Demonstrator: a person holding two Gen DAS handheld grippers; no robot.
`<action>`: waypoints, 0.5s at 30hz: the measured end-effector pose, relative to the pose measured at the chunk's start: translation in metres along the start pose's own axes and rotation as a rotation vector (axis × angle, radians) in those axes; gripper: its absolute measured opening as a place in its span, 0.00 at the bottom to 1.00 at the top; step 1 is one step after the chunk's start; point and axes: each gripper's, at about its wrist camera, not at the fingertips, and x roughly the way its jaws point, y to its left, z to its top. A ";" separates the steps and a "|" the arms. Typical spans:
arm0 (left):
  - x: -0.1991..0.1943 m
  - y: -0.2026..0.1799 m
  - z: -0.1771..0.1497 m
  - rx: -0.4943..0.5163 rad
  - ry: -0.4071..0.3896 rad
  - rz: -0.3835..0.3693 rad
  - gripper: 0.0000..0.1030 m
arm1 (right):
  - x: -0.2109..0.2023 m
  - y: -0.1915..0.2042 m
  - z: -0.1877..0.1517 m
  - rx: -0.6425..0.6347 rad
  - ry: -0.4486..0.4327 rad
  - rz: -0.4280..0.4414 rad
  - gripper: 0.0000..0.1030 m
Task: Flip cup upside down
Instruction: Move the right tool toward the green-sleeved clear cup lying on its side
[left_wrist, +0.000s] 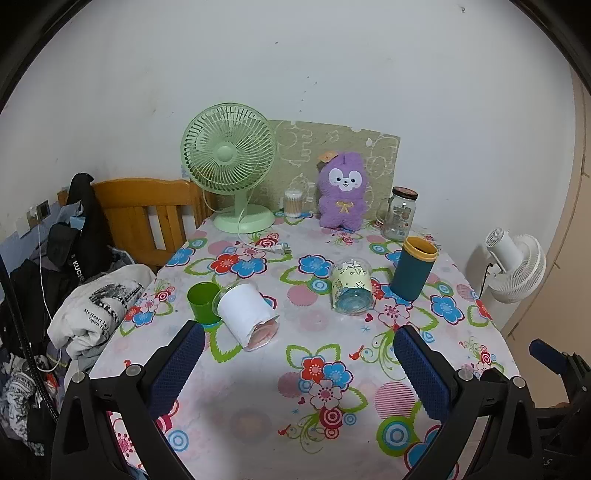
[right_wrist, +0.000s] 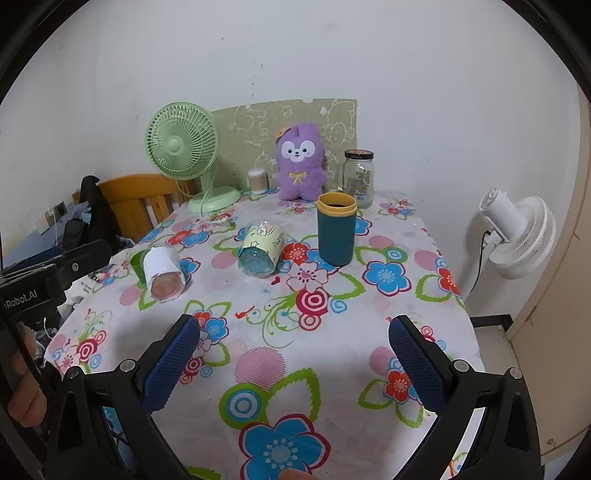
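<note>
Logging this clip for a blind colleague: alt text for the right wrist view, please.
The open right tool hovers over a floral tablecloth; beyond it a teal cup stands upright, with two cups lying on their sides to its left.

green cup (right_wrist: 138, 263) mostly hidden behind white cup (right_wrist: 163, 273)

A lived-in bedroom at home: a floral-clothed table (left_wrist: 258, 387) against a white wall, a wooden bed frame (left_wrist: 147, 214) heaped with clothes (left_wrist: 92, 314), a plush toy (left_wrist: 341, 192) and fan (left_wrist: 229, 155).
</note>
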 end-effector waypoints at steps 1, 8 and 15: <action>0.000 0.000 0.000 -0.001 0.001 0.000 1.00 | 0.000 0.001 0.000 -0.001 0.001 -0.001 1.00; 0.000 0.002 -0.001 -0.001 0.000 0.001 1.00 | 0.000 0.000 0.000 -0.001 0.000 0.001 1.00; 0.002 0.006 -0.002 -0.002 0.005 0.004 1.00 | 0.002 0.000 0.000 0.000 0.005 0.000 1.00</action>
